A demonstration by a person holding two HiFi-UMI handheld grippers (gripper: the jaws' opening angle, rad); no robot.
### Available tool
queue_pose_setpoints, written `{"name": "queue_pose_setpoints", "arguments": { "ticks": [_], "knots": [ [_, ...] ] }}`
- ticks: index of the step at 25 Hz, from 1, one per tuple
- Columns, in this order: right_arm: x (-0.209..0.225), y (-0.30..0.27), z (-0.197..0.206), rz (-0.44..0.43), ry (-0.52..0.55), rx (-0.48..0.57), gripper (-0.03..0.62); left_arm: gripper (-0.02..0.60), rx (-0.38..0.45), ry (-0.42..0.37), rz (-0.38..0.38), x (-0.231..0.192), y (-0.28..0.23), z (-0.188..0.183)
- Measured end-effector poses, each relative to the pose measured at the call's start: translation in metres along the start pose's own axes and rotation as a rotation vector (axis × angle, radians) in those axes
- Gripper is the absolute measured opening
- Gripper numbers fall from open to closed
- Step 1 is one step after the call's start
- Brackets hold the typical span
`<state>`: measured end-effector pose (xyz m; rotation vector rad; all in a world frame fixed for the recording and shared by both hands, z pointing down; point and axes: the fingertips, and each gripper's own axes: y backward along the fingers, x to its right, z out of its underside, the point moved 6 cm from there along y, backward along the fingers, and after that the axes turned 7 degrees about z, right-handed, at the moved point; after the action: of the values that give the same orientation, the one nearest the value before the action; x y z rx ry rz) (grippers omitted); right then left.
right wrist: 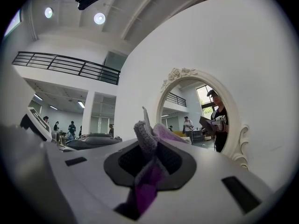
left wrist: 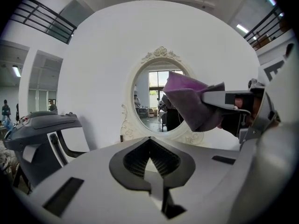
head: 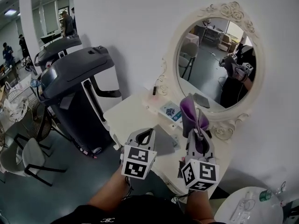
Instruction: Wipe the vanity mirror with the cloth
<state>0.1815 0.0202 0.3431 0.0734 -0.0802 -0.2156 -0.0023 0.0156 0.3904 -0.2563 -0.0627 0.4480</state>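
The oval vanity mirror (head: 217, 64) in a white ornate frame stands on the white vanity table (head: 131, 113) against the wall. My right gripper (head: 197, 125) is shut on a purple cloth (head: 189, 112), held up just in front of the mirror's lower left rim. In the right gripper view the cloth (right wrist: 145, 141) bunches out between the jaws, with the mirror (right wrist: 196, 115) ahead to the right. My left gripper (head: 145, 138) hovers over the table to the left, shut and holding nothing. From the left gripper view (left wrist: 149, 148) the cloth (left wrist: 191, 104) covers part of the mirror (left wrist: 152, 101).
A small blue-and-white box (head: 170, 111) and a dark flat item (head: 164, 140) lie on the table. A large black machine (head: 77, 78) stands to the left, with chairs (head: 32, 157) beyond. A round white table (head: 252, 208) sits at the lower right. People stand far back left.
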Motion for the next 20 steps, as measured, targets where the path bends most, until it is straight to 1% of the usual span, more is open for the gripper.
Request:
{"name": "queue_pose_setpoints", "arguments": {
  "ticks": [6, 11, 16, 20],
  "knots": [
    [0.041, -0.034, 0.004, 0.061, 0.01, -0.008, 0.051, 0.005, 0.0, -0.015, 0.062, 0.007, -0.062, -0.016],
    [0.066, -0.053, 0.007, 0.101, 0.013, -0.014, 0.051, 0.005, 0.009, 0.001, 0.114, 0.011, -0.1, -0.025],
    [0.077, -0.067, 0.016, 0.164, 0.031, -0.022, 0.051, 0.005, -0.019, -0.01, 0.211, 0.014, -0.139, -0.025],
    [0.079, -0.089, 0.018, 0.268, 0.035, -0.009, 0.051, 0.006, -0.021, -0.057, 0.323, 0.002, -0.175, -0.035]
  ]
}}
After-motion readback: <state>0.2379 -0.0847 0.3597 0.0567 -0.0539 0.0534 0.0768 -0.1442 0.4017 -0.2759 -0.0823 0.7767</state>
